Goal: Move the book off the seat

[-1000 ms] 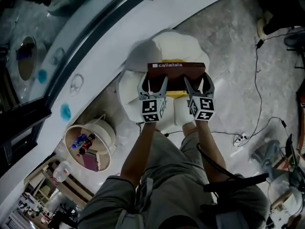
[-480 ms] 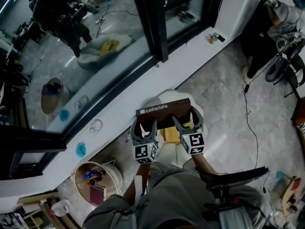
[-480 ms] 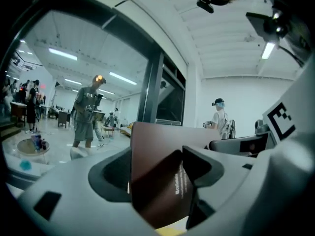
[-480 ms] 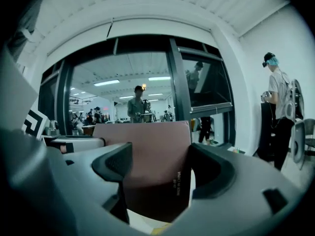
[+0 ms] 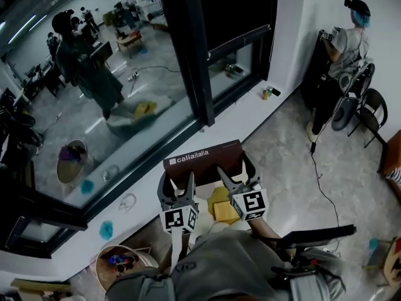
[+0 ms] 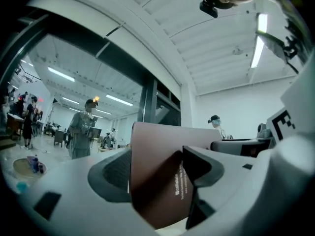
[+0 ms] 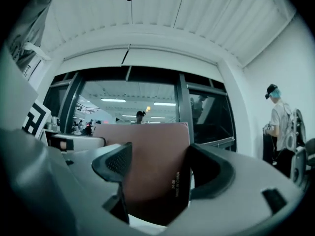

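Book (image 5: 203, 162) clamped in left gripper (image 5: 177, 190) and right gripper (image 5: 237, 179), lifted above seat (image 5: 220, 207) at 6 o'clock. Next: carry aside, put down.

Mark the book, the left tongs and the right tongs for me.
book (image 5: 200, 157), head view, on its lettered dark-red edge.
left tongs (image 5: 177, 182), head view, midway between the fingertips, which are clamped on the book.
right tongs (image 5: 235, 173), head view, midway between the fingertips, likewise clamped on the book.
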A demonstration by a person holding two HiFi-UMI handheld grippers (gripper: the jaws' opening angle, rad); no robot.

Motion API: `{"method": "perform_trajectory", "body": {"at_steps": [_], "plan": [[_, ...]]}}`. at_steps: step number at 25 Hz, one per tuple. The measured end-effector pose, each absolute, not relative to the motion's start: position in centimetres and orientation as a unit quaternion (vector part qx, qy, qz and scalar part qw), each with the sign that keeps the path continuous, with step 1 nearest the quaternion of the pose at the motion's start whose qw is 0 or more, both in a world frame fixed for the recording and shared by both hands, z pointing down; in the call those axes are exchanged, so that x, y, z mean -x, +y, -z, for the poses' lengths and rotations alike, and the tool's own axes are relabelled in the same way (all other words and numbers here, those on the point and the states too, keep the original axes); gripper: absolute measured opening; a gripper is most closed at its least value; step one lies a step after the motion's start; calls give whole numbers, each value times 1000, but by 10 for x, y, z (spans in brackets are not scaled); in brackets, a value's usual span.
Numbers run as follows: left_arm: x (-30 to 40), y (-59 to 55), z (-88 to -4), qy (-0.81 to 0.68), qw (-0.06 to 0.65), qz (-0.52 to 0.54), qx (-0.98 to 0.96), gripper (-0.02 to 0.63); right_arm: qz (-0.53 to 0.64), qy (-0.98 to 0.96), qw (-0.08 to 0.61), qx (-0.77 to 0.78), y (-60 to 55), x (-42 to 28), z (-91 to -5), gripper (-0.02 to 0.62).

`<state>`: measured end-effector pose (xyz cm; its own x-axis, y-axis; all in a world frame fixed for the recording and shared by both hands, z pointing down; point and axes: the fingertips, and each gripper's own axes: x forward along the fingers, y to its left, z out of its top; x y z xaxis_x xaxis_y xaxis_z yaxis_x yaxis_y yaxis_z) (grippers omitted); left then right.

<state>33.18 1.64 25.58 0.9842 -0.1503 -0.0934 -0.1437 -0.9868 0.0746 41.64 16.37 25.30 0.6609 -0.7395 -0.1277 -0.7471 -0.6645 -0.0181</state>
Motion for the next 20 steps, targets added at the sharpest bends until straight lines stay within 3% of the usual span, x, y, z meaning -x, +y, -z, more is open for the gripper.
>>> {"method": "perform_trajectory", "body": {"at_steps": [20], "plan": [[-293,-2,-247,-41,12,69,-997,313,-66,368,49,926,154,-371,-248,367]]}}
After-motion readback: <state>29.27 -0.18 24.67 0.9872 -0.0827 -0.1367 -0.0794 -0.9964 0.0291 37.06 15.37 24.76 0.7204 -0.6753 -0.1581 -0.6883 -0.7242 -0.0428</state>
